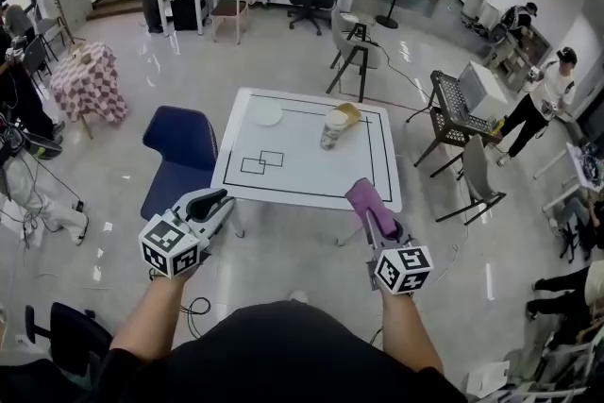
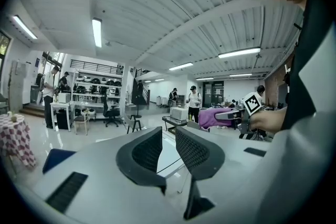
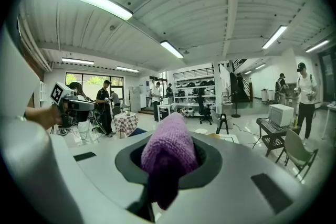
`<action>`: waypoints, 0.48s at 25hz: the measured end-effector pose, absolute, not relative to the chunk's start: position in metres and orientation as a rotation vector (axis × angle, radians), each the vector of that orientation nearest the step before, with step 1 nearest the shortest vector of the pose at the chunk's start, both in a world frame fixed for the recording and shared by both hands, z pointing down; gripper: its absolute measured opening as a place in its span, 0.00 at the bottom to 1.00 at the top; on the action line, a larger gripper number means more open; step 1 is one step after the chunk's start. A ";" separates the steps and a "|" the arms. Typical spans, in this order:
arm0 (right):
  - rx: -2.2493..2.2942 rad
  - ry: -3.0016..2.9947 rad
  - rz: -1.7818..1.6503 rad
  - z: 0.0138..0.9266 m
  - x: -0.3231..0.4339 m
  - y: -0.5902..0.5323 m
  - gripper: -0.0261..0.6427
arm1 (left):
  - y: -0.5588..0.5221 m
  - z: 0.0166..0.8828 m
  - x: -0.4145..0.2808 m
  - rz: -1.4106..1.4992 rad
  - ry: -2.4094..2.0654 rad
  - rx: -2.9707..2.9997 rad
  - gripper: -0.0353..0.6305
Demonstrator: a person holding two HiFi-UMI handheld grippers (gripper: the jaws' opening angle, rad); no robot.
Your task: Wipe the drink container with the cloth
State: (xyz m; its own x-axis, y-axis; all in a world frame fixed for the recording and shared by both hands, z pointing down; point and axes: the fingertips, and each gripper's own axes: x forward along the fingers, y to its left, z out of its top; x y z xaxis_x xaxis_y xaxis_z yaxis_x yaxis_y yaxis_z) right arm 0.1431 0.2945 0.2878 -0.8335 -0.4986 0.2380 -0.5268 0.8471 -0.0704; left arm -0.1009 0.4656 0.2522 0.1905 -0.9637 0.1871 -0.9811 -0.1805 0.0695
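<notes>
The drink container, a pale cup with a lid, stands upright on the white table with black lines, ahead of both grippers and well apart from them. A tan object lies just behind it. My right gripper is short of the table's near right corner, shut on a purple knitted cloth that covers its jaws; the cloth droops over the tips. My left gripper hovers off the table's near left corner, jaws together with nothing between them.
A white disc lies on the table's far left. A blue chair stands left of the table, a grey chair and a metal cart to its right. A checkered-cloth table is far left. People stand around the room's edges.
</notes>
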 end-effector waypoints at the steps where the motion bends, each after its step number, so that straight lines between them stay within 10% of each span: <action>1: 0.783 -2.813 0.199 0.290 0.141 0.285 0.17 | 0.458 0.254 -0.102 0.150 -1.894 2.275 0.20; 12: 0.686 -2.816 0.234 0.304 0.122 0.199 0.17 | 0.386 0.260 -0.107 0.163 -1.947 2.187 0.20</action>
State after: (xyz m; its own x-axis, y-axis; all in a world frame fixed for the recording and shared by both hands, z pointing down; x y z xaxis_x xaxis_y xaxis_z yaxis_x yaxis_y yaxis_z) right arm 0.1218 0.1986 0.3042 -0.8632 -0.4318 0.2617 -0.4691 0.8776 -0.0993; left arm -0.1070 0.3861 0.2599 0.1221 -0.9679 0.2196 -0.9909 -0.1064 0.0820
